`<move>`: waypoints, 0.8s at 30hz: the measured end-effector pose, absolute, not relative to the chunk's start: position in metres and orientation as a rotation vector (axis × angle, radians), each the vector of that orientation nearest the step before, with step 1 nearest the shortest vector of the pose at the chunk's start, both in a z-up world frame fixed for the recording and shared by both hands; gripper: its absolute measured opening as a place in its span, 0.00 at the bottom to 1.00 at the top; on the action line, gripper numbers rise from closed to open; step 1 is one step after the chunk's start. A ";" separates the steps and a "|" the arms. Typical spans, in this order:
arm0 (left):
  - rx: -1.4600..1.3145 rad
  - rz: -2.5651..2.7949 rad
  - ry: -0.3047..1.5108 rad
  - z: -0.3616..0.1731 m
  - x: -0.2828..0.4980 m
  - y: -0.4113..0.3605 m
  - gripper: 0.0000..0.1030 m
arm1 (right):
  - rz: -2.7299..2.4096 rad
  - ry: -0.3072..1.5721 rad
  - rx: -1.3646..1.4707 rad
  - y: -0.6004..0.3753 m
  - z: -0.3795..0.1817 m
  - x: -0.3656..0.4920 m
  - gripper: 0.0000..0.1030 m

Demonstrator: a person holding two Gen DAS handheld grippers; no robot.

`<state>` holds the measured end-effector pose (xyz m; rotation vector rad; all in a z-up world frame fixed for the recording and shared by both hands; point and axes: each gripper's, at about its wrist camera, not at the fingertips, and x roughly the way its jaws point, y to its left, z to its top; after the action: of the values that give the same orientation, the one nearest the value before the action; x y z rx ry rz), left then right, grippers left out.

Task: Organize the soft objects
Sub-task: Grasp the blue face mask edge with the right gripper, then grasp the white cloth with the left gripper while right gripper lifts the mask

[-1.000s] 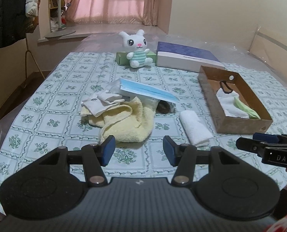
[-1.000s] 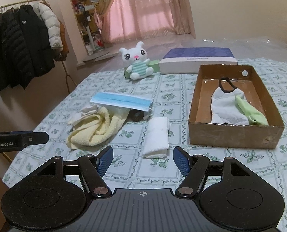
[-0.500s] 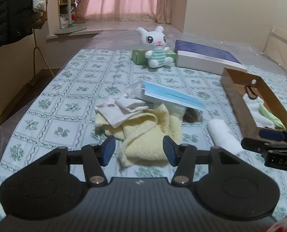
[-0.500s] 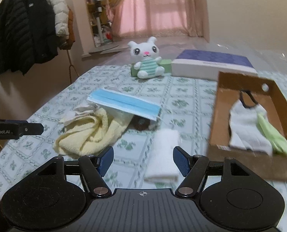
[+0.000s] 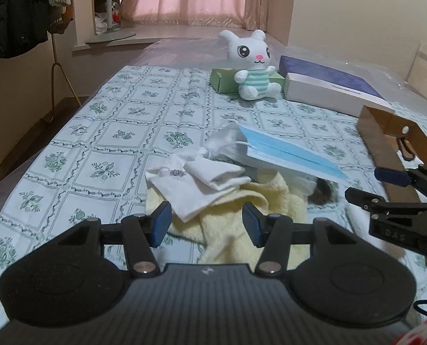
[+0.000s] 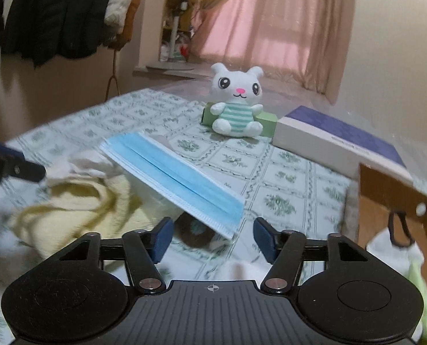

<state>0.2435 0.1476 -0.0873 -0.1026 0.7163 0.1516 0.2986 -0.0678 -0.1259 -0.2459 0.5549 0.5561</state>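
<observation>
My left gripper [image 5: 207,224] hangs open just above a crumpled yellow towel [image 5: 227,210], with nothing pressed between its blue pads. White cloths [image 5: 201,181] lie on the towel's far side. A stack of blue face masks [image 5: 288,155] leans over the pile, and a dark furry thing [image 5: 324,194] sits under it. My right gripper [image 6: 212,240] is closing its jaws near the low corner of the masks [image 6: 173,178], touching nothing. A white rolled cloth [image 6: 242,270] lies below it. In the left wrist view the right gripper [image 5: 364,184] is at the right.
A cardboard box [image 6: 391,195] at the right holds a white sock [image 6: 391,247] and a green cloth [image 6: 423,287]. A white plush bunny [image 5: 253,66] sits by a green carton [image 5: 222,80] and a purple-topped box [image 5: 328,86] at the back. Coats hang at the left.
Both grippers have moved forward and down toward the pile. The right view has rolled, and the right jaws stand a little narrower than before.
</observation>
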 end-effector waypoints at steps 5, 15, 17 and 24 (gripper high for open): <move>-0.108 0.150 0.715 -0.095 0.259 0.153 0.49 | 0.572 0.524 -0.354 -0.052 -0.144 0.312 0.51; -0.119 0.149 0.704 -0.104 0.275 0.157 0.50 | 0.590 0.470 -0.458 -0.029 -0.165 0.325 0.38; -0.122 0.151 0.705 -0.105 0.277 0.159 0.49 | 0.590 0.467 -0.466 -0.027 -0.166 0.326 0.30; -0.155 0.156 0.710 -0.106 0.282 0.166 0.52 | 0.599 0.429 -0.468 -0.030 -0.162 0.329 0.00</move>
<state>0.2820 0.1664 -0.1061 -0.1552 0.7102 0.1565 0.3287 -0.0296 -0.1616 -0.4685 0.4295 0.5993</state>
